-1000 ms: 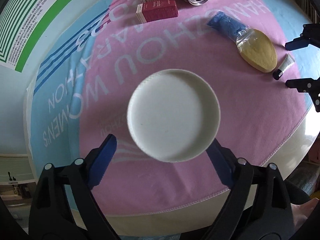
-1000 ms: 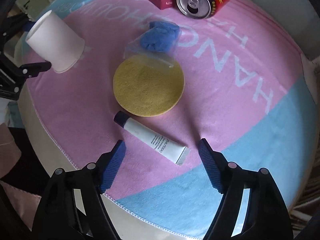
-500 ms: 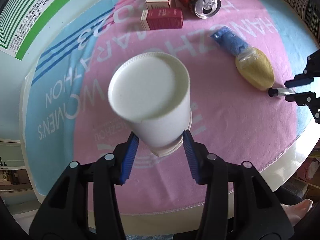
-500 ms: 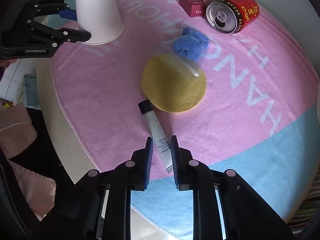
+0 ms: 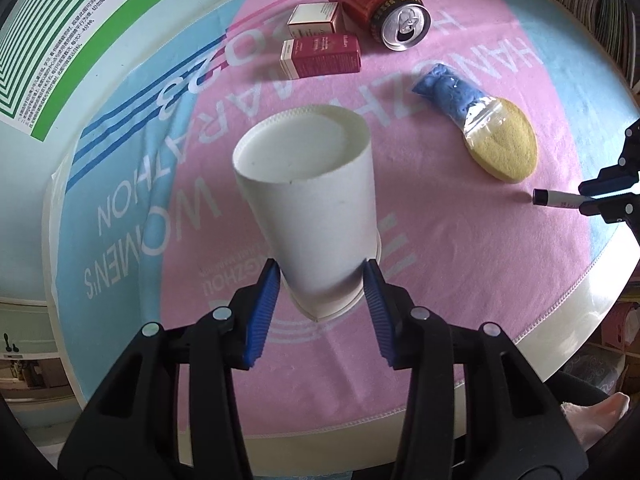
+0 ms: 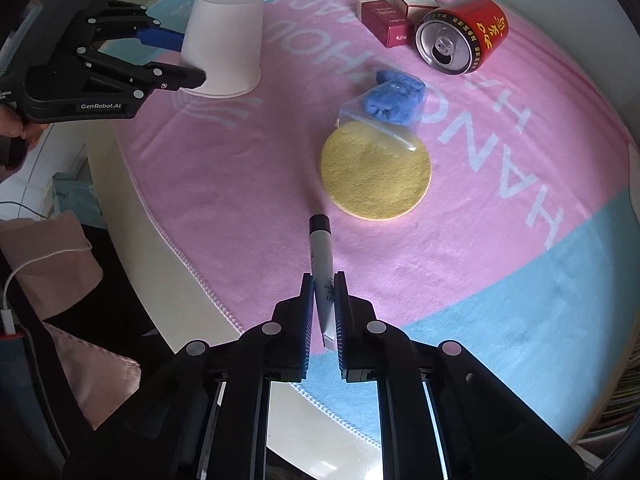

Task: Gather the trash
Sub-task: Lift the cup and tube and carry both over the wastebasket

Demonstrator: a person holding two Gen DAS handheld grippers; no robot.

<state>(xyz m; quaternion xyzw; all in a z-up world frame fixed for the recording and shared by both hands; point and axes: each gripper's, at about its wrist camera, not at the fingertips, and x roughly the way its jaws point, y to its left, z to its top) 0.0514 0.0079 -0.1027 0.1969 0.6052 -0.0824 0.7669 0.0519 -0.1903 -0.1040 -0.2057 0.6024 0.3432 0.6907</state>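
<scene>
Table: round table (image 6: 152,216) w/ pale rim, covered by a pink and light-blue towel (image 5: 460,280) that has white letters on it.
Background: green-and-white striped poster (image 5: 60,32) at upper left in left wrist view; pink cloth (image 6: 52,264) lies below the table edge in right wrist view.
Left gripper (image 5: 320,292): clenched on a white paper cup (image 5: 312,200), blue pads pressing both sides near the rim. Cup is upside down, tilted, bottom facing the camera. In right wrist view the cup (image 6: 224,40) looks to rest w/ its rim on the pink part of the towel, but I cannot tell if it is lifted a little.
Right gripper (image 6: 323,292): clenched on a white tube (image 6: 322,252) w/ black cap, holding it at the flat end; cap end points fwd toward the sponge. Tube is over the pink area near the table edge.
Sponge: round yellow sponge (image 6: 376,176) flat on the towel, just beyond the tube cap, apart from it.
Bag: clear plastic bag w/ blue crumpled stuff (image 6: 394,98), its open end lying over the far edge of the sponge.
Can: red can (image 6: 460,34) on its side, opened top facing the camera, behind the bag.
Boxes: dark red box (image 5: 320,58) and a pale box (image 5: 314,20) side by side, just beside the can.
</scene>
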